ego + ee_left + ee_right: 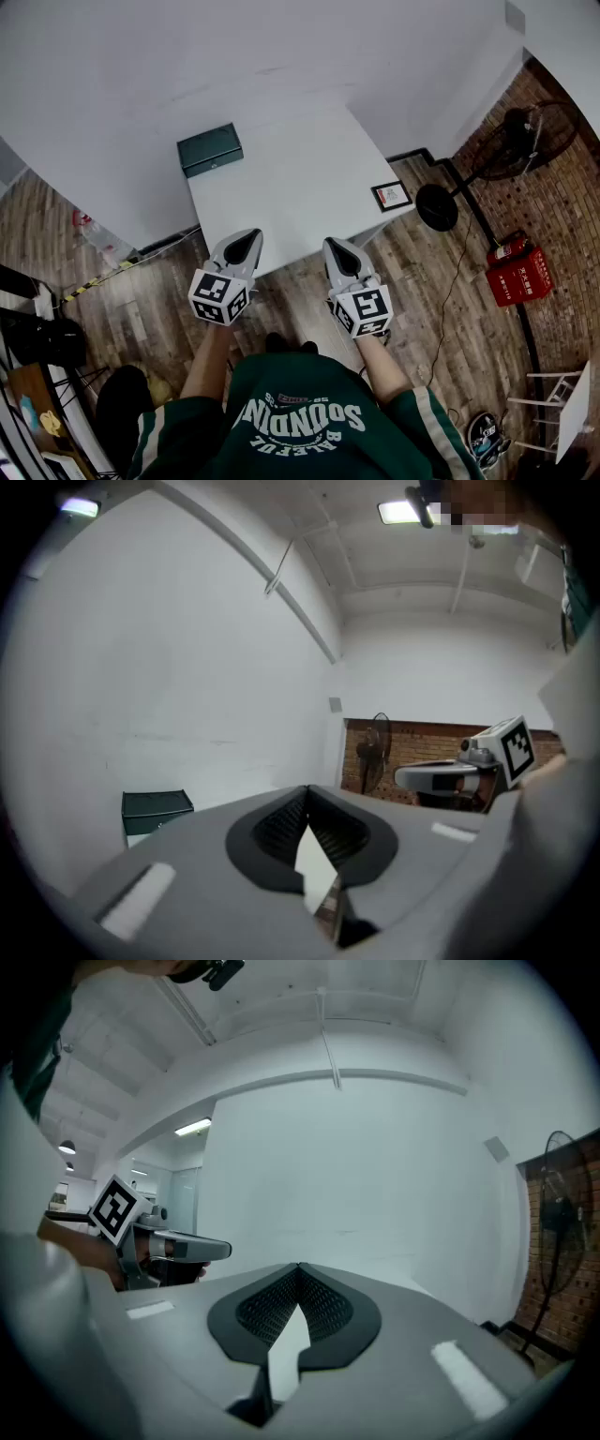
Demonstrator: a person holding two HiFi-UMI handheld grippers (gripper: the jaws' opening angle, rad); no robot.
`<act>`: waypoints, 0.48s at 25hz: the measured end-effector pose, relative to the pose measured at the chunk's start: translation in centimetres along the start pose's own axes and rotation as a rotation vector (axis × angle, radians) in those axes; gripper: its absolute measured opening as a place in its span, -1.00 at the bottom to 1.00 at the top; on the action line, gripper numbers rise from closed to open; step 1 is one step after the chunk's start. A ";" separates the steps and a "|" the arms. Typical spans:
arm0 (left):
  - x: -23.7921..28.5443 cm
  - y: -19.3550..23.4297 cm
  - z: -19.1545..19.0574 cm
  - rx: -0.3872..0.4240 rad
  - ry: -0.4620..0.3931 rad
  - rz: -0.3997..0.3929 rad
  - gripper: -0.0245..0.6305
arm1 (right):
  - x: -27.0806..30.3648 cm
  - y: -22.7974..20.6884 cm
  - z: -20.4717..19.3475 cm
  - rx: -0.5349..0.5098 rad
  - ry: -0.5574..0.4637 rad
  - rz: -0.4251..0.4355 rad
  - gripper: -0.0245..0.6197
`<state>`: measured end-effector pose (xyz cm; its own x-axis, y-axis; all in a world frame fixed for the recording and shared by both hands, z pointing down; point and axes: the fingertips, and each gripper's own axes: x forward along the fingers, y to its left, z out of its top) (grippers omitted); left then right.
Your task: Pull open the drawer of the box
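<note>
The dark green rectangular box [210, 149] sits on the white bench's [300, 183] far-left corner, ahead-left of the closed, empty left gripper [246, 234], which is nearer than the closed, empty right gripper [336, 246].

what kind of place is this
Probably a bare workroom or test lab: a plain white square table with a dark green rectangular box, a black pedestal fan by a red brick wall.

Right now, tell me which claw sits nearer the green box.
The left claw: the green box stands at the far left corner of the table, ahead of it, while the right claw is farther across.
</note>
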<state>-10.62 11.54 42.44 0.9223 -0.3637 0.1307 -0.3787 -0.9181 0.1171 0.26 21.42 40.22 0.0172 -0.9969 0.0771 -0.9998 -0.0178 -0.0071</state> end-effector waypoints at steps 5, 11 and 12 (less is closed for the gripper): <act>-0.1 1.2 -0.3 0.001 -0.002 -0.005 -0.77 | 0.8 0.2 -0.6 0.023 -0.008 -0.017 -0.92; -0.6 2.9 -1.1 -0.001 0.009 -0.009 -0.77 | 1.8 1.5 -2.2 0.051 0.015 -0.020 -0.92; -0.7 3.2 -1.2 -0.002 0.011 -0.010 -0.77 | 2.1 1.7 -2.3 0.058 0.019 -0.018 -0.92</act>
<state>-12.51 9.07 43.88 0.9252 -0.3526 0.1402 -0.3695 -0.9214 0.1207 -1.42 19.50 42.67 0.0350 -0.9947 0.0969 -0.9972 -0.0412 -0.0631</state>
